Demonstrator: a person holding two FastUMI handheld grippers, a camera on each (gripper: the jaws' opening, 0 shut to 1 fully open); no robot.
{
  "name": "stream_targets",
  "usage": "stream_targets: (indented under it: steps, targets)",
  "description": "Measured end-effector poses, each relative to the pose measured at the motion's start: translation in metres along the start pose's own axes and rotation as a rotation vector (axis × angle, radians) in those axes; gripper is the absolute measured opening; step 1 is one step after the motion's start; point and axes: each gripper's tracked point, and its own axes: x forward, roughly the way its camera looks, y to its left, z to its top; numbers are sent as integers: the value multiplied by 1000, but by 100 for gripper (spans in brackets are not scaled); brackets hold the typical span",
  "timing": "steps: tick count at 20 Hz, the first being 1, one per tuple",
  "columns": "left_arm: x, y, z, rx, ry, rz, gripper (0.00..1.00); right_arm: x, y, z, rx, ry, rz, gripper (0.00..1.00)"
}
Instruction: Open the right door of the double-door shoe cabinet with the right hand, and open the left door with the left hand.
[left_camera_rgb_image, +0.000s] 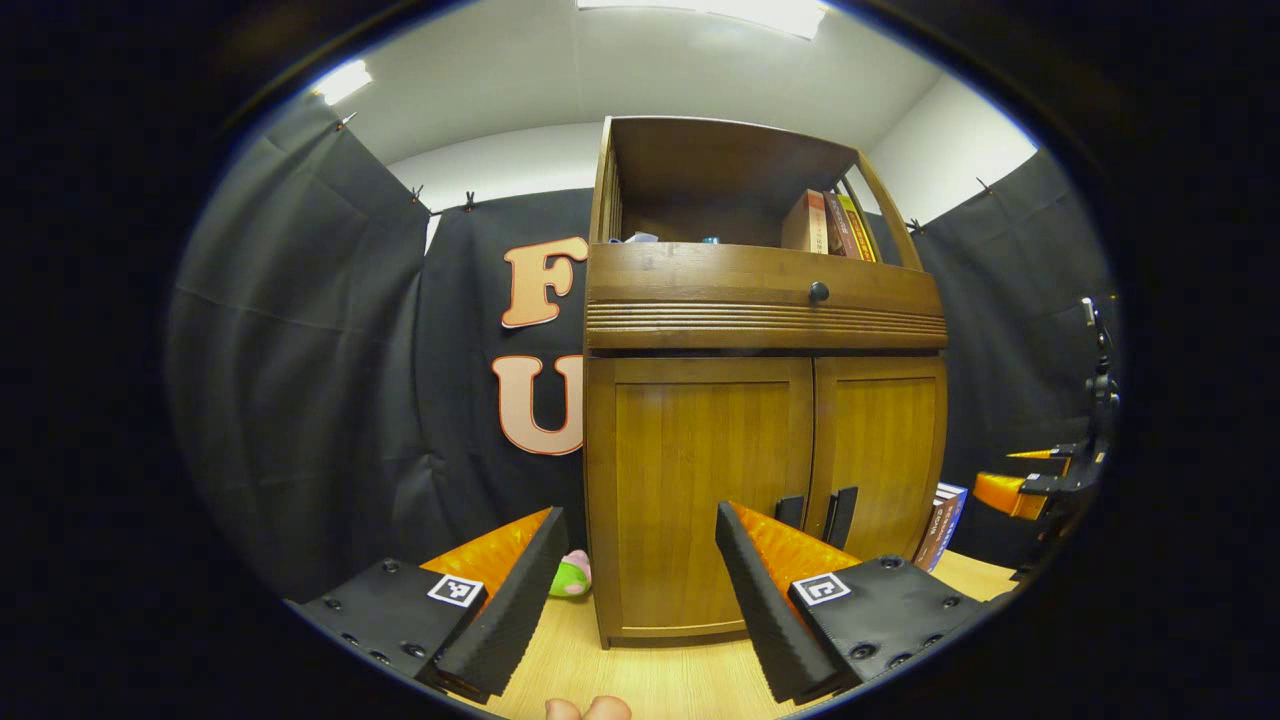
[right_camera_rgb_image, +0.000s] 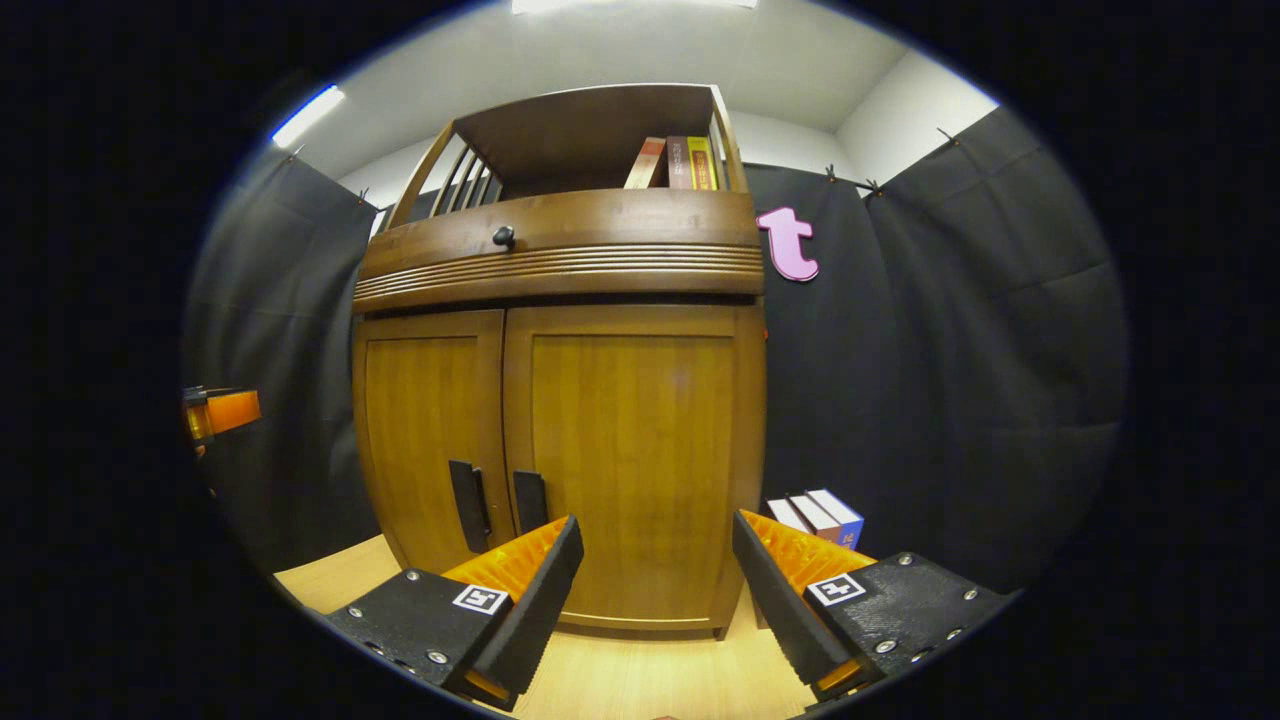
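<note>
Shoe cabinet (left_camera_rgb_image: 765, 300) standing on the wooden table (left_camera_rgb_image: 660, 680) ahead of me, both doors flush, left door (left_camera_rgb_image: 700, 500) facing my left gripper (left_camera_rgb_image: 640, 590), jaws spread and empty, right door (right_camera_rgb_image: 630, 460) before my right gripper (right_camera_rgb_image: 655, 590), likewise spread wide, dark handles (right_camera_rgb_image: 500, 505) at the seam untouched.

Left gripper (left_camera_rgb_image: 640, 570) (screwed plates), prob. square tags.
</note>
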Motion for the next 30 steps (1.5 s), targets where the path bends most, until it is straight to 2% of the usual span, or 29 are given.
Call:
stream_targets:
  steps: [5, 13, 15, 16, 18, 19, 20, 21, 22, 23, 24, 27, 28, 29, 30]
  targets:
    - [-4, 8, 3, 16, -7, 17, 94, 32, 41, -32, 25, 53, 68, 93]
    - [-5, 22, 1, 28, 1, 48, 95, 84, 87, -55, 30, 65, 100, 93]
    - [-7, 26, 1, 30, 1, 56, 99, 96, 97, -60, 37, 65, 103, 93]
    - [-7, 27, 1, 31, 0, 57, 95, 103, 99, -63, 42, 67, 99, 93]
    - [-7, 29, 0, 31, 3, 59, 95, 117, 101, -69, 45, 70, 83, 93]
    - [-6, 29, -1, 32, 5, 59, 95, 124, 102, -72, 41, 67, 74, 100]
    - [-6, 30, -2, 34, 6, 60, 96, 131, 102, -74, 34, 65, 66, 80]
    - [-5, 32, -3, 35, 8, 62, 96, 138, 101, -75, 31, 62, 57, 77]
    - [-4, 33, -3, 35, 9, 65, 96, 143, 101, -76, 31, 61, 49, 97]
    - [-4, 34, -4, 35, 9, 67, 96, 149, 102, -78, 33, 62, 45, 72]
    - [-3, 35, -4, 34, 10, 69, 95, 154, 102, -79, 39, 65, 41, 81]
    - [-1, 38, -8, 31, 15, 73, 95, 162, 106, -85, 59, 77, 49, 74]
    - [-1, 38, -9, 30, 18, 72, 97, 164, 107, -86, 65, 80, 54, 60]
    - [0, 39, -10, 28, 20, 73, 97, 164, 109, -89, 71, 83, 55, 55]
    - [0, 41, -11, 26, 22, 75, 97, 166, 109, -90, 78, 85, 57, 62]
